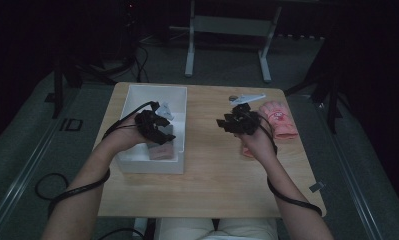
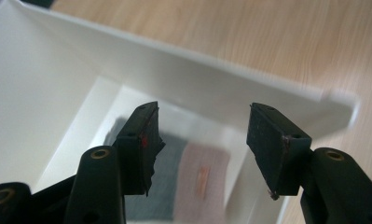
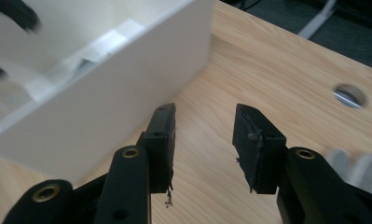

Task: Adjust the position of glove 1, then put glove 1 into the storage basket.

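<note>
Two folded cloths [image 2: 188, 179] in white box [image 2: 211, 79]

Box [image 1: 137, 165]: plain white, inside and out.
Folded cloths in box: one dark grey [image 2: 167, 186], one dusty pink [image 2: 200, 179] with a small orange mark.
Glove [image 1: 278, 120]: pink, with a paler patch.
Table [image 1: 212, 170]: light wood grain.
Left gripper [image 2: 200, 135]: black jaws, brass-coloured rivets.
Right gripper [image 3: 204, 140]: black jaws, brass-coloured rivets.
Floor [image 1: 32, 130]: grey-green.
</note>
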### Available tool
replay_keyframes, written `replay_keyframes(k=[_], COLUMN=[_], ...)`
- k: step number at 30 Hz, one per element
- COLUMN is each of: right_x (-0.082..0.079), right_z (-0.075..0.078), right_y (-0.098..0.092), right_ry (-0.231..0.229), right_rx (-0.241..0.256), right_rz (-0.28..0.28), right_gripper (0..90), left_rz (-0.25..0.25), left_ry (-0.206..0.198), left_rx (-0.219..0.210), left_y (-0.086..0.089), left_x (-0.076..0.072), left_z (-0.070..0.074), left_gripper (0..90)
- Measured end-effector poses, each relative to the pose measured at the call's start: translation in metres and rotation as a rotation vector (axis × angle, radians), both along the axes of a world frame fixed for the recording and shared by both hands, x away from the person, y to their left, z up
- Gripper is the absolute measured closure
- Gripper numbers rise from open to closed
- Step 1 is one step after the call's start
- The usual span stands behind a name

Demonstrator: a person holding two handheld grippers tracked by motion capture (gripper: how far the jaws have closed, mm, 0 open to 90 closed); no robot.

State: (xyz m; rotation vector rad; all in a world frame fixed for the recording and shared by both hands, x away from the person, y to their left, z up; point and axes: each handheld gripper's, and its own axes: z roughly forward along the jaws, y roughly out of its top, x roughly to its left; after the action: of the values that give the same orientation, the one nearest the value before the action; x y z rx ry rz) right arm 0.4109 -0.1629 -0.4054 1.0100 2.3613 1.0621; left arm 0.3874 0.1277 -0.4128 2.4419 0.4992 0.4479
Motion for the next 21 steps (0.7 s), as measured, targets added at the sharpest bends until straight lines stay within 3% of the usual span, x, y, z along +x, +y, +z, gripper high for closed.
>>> replay_keyframes(k=[2,3,6,11,17,21], right_x=[-0.001,-0.003,-0.005,-0.004,0.006,0.014], right_z=[-0.002,-0.005,-0.005,-0.006,-0.013,-0.021], right_y=[-0.007,-0.025,-0.04,-0.076,-0.108,-0.121], right_ry=[-0.007,-0.029,-0.043,-0.077,-0.081,-0.077], right_rx=[-0.008,-0.017,-0.016,-0.006,-0.013,-0.026], right_rz=[-0.006,-0.019,-0.04,-0.079,-0.145,-0.171], right_gripper=[58.8,58.4,58.4,58.6,59.4,59.6], left_rz=[0.0,-0.018,-0.018,-0.024,-0.021,-0.016], left_ry=[0.0,-0.007,-0.008,-0.013,-0.001,-0.016], left_rx=[0.0,-0.045,-0.054,-0.116,-0.157,-0.142], left_y=[0.0,-0.019,-0.032,-0.063,-0.092,-0.108], left_x=[0.0,-0.009,-0.014,-0.025,-0.034,-0.041], left_z=[0.0,0.008,0.012,0.016,0.009,-0.003], left_gripper=[43.7,43.6,41.4,40.5,43.0,43.6])
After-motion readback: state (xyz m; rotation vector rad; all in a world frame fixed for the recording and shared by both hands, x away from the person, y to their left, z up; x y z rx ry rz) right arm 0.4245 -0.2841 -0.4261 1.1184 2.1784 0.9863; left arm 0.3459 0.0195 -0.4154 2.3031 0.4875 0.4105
